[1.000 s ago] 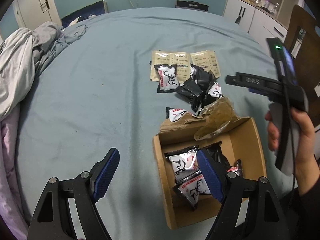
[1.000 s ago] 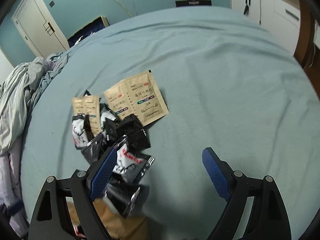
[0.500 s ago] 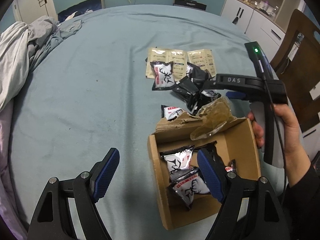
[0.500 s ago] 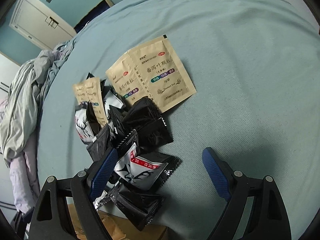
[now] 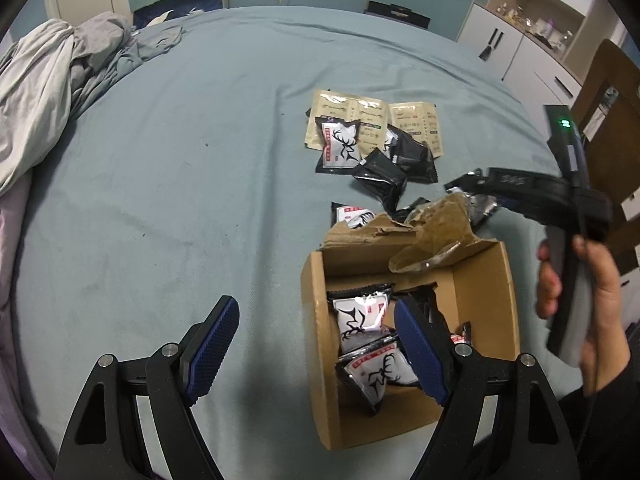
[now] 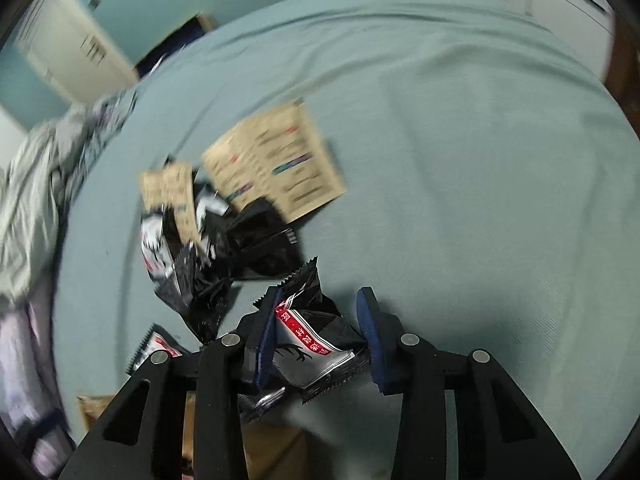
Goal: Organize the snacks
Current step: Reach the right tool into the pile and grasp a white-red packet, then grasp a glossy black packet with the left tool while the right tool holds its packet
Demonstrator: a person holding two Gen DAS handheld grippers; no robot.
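You are closing the right tongs [image 6: 318, 336] on a black-and-silver snack packet [image 6: 310, 340] with a deer print and a red label, and the packet is sitting between the two blue pads, its crimped top edge sticking up past the fingertips. You are taking it from the near edge of the loose pile [image 5: 376, 160] on the bed [image 5: 180, 180], which looks like the sensible pick: it is the packet closest to the cardboard box [image 5: 476, 292], so the carry should be short. The right wrist view is smeared, so I cannot tell whether the packet is clear of the sheet. Your left tongs [image 5: 316, 344] are standing wide and released, holding nothing, with one pad over the bare bed to the left of the box and the other over the box's near left corner; they seem to be parked there to steady the box or simply to wait their turn. Inside the box several deer-print packets [image 5: 360, 320] are already lying, so the sorting appears partly done. The torn flaps [image 5: 432, 228] on the far side of the box are leaning inward, which could catch a packet coming in from that side. The tan sachets [image 5: 352, 120] are lying flat at the far end of the pile, partly under the black packets.
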